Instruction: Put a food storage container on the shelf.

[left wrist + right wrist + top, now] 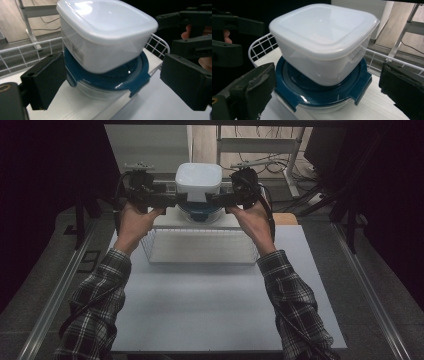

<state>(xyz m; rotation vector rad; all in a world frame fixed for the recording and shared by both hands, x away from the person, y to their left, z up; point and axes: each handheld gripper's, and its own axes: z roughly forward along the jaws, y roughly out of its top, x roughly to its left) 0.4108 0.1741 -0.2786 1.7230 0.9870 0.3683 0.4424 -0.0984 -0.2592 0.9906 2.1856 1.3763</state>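
A white square lidded tub stands on a round glass container with a dark blue clip lid, on a raised white board at the table's far side. My left gripper comes in from the left and my right gripper from the right, both level with the blue lid. In the left gripper view the open jaws of the left gripper flank the blue lid and the tub. The right gripper is open around the lid and tub.
A white wire basket sits just in front of the board on the white table. Its wire rim runs behind the stack. Dark curtains close off both sides. A metal frame and cables lie beyond the table.
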